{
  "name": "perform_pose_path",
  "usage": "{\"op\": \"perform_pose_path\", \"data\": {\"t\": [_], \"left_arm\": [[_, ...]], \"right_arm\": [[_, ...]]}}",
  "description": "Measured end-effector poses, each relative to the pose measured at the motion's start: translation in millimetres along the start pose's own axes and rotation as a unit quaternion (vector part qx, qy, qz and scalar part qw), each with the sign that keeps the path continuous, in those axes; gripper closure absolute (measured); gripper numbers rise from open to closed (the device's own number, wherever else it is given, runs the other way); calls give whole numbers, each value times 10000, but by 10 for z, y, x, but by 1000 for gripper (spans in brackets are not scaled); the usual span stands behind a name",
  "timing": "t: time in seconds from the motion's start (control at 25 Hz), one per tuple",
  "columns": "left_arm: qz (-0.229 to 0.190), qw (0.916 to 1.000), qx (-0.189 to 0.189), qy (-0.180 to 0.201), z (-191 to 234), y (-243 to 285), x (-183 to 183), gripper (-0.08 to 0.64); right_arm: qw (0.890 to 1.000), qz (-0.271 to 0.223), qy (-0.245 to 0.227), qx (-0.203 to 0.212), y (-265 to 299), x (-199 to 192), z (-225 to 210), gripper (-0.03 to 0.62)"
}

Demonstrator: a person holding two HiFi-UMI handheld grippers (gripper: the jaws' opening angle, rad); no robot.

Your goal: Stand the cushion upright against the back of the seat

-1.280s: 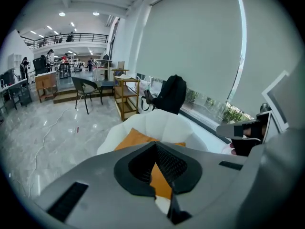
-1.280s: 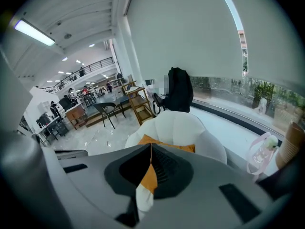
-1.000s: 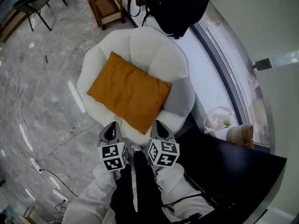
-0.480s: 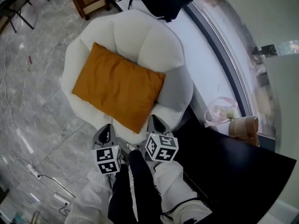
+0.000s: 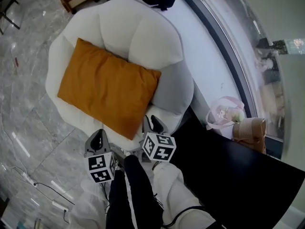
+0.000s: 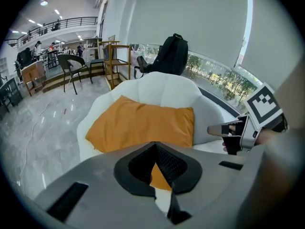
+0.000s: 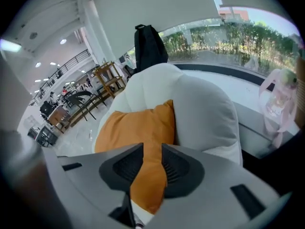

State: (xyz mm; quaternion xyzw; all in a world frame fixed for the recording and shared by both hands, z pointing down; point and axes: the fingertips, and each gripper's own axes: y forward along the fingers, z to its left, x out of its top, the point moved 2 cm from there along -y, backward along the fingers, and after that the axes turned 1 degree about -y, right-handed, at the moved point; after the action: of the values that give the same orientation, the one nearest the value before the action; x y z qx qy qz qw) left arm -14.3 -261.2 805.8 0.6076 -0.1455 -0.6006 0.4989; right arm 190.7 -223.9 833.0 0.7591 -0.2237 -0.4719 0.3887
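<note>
Right hand-held gripper (image 7: pixel 152 148): jaws just spread, nothing pinched | left hand-held gripper (image 6: pixel 155 145): pressed together | cushion (image 5: pixel 107 92) lies unmoved on chair (image 5: pixel 143 37).

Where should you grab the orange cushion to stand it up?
Probably the cushion's front edge, near both corners, coming in from the open front of the chair. The cushion lies flat with that edge free at the seat's rim, while its far edge sits by the chair's back.

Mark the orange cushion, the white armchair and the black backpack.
orange cushion (image 5: pixel 107 90), head view, middle of its upper face.
white armchair (image 5: pixel 138 32), head view, bare backrest.
black backpack (image 6: pixel 171 56), left gripper view, its front.
</note>
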Motion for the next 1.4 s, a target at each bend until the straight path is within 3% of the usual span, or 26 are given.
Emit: {"op": "perform_pose_path", "data": {"t": [0.4, 1.12, 1.4], "left_arm": [[96, 9993, 228, -266, 78, 205, -48, 563], [278, 9990, 234, -276, 9, 329, -152, 563], [310, 9989, 210, -293, -10, 338, -197, 563]], "right_arm": [[9968, 585, 1, 549, 559, -222, -222, 309], [9817, 1362, 647, 1160, 1199, -598, -277, 288], [9820, 1303, 598, 1230, 1238, -617, -239, 299]]}}
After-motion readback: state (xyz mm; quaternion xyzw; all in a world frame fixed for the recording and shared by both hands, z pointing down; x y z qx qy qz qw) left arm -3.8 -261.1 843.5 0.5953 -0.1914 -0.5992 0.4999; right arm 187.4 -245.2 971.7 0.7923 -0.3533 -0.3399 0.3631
